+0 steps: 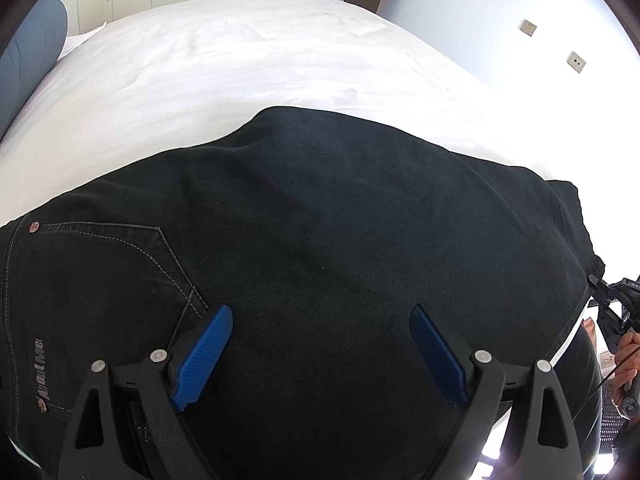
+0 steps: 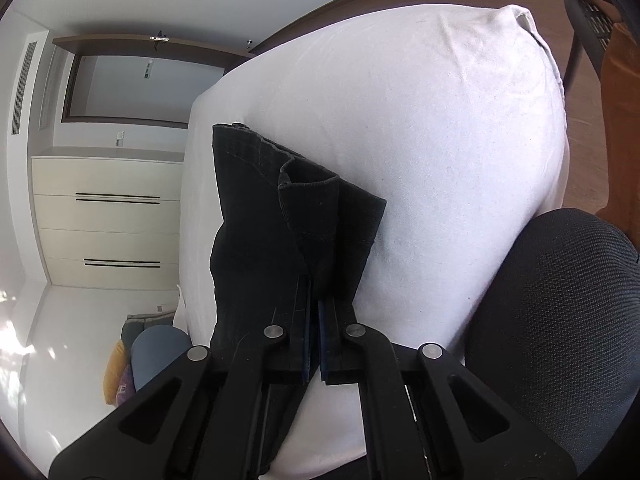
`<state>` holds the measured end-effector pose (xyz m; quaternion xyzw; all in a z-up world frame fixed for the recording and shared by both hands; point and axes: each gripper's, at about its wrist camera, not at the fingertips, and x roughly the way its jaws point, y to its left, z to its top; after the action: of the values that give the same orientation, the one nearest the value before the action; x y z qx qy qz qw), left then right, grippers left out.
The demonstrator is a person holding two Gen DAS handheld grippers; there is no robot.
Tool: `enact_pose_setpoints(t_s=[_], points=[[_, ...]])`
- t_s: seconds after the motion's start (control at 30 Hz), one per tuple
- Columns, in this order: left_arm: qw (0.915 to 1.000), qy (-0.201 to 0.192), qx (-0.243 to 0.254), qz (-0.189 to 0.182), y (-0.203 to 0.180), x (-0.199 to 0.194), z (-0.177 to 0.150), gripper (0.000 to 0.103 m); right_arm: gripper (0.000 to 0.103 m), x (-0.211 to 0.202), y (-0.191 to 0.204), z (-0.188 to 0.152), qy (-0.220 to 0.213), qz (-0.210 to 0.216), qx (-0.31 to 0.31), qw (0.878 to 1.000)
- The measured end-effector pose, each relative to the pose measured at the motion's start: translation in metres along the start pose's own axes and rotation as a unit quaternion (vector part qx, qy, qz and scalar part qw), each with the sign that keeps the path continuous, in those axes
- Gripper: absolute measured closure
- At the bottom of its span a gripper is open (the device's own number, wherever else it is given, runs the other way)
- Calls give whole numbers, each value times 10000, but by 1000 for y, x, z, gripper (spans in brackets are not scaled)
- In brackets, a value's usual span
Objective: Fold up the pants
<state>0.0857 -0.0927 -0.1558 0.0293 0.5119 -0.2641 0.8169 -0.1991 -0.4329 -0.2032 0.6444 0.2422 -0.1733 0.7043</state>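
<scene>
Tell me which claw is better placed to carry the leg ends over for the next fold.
Right. The right claw is shut on the black pants near the hems, while the left claw is open above the pocket area, gripping nothing.

- The right gripper [image 2: 314, 344] has its blue pads [image 2: 323, 344] nearly together, clamped on the black pants [image 2: 280, 216].
- The hem ends rise ahead of the fingers, one cuff curled open.
- The pants lie over the white bed [image 2: 440, 140].
- A black mesh chair [image 2: 560, 320] stands beside the bed at the right.
- Cream drawers [image 2: 108, 216] stand at the left.
</scene>
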Motion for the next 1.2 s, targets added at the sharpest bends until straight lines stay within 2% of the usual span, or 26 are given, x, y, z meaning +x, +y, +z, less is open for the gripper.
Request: enact_pose_setpoints(t_s=[0.2, 0.33, 0.4, 0.5, 0.6, 0.63, 0.67, 0.77, 0.8, 0.9, 0.93, 0.97, 1.0, 1.03, 1.07, 1.13, 1.2], points=[[9998, -34, 154, 79, 2, 2, -4, 11, 102, 14, -18, 8, 63, 146, 157, 9998], [9998, -108, 158, 55, 5, 0, -7, 11, 102, 11, -23, 8, 178, 492, 315, 9981], [9998, -146, 133, -9, 9, -1, -9, 11, 98, -6, -27, 11, 39, 293, 407, 9987], [9997, -219, 76, -75, 15, -5, -10, 11, 97, -44, -10, 13, -444, -425, 79, 9981], [9988, -471, 31, -150, 19, -17, -10, 11, 97, -60, 51, 13, -675, -366, -973, 9923], [9982, -573, 32, -153, 22, -21, -8, 11, 97, -49, 78, 9, -507, -176, -1352, 9894], [9979, -635, 20, -122, 24, -23, -8, 11, 97, -28, 106, 3, -153, 118, -1713, 9850], [9970, -755, -170, -15, 40, -26, -6, 11, 97, 61, 171, -33, 1328, 1068, -2283, 9586], [9966, -772, -269, 6, 46, -28, -6, 11, 97, 94, 184, -49, 1781, 1221, -2347, 9478], [9958, -751, -504, 138, 71, -29, -12, 11, 97, 174, 192, -91, 2545, 1165, -2433, 9287], [9958, -717, -550, 176, 81, -28, -15, 11, 97, 197, 185, -100, 2718, 961, -2424, 9264], [9958, -697, -568, 187, 84, -28, -18, 11, 97, 217, 173, -103, 2791, 528, -2422, 9277], [9958, -694, -565, 169, 90, -29, -21, 12, 103, 229, 157, -100, 2727, 107, -2407, 9314], [9959, -716, -535, 160, 95, -32, -24, 12, 103, 230, 140, -89, 2600, 208, -2219, 9396], [9959, -721, -508, 204, 100, -36, -25, 12, 103, 222, 126, -74, 2410, 501, -1924, 9499], [9953, -722, -545, 334, 109, -47, -27, 12, 103, 189, 114, -40, 1581, 205, -1811, 9705], [9934, -915, -639, 249, 119, -63, -19, 12, 103, 154, 103, -1, 801, -257, -1620, 9832]])
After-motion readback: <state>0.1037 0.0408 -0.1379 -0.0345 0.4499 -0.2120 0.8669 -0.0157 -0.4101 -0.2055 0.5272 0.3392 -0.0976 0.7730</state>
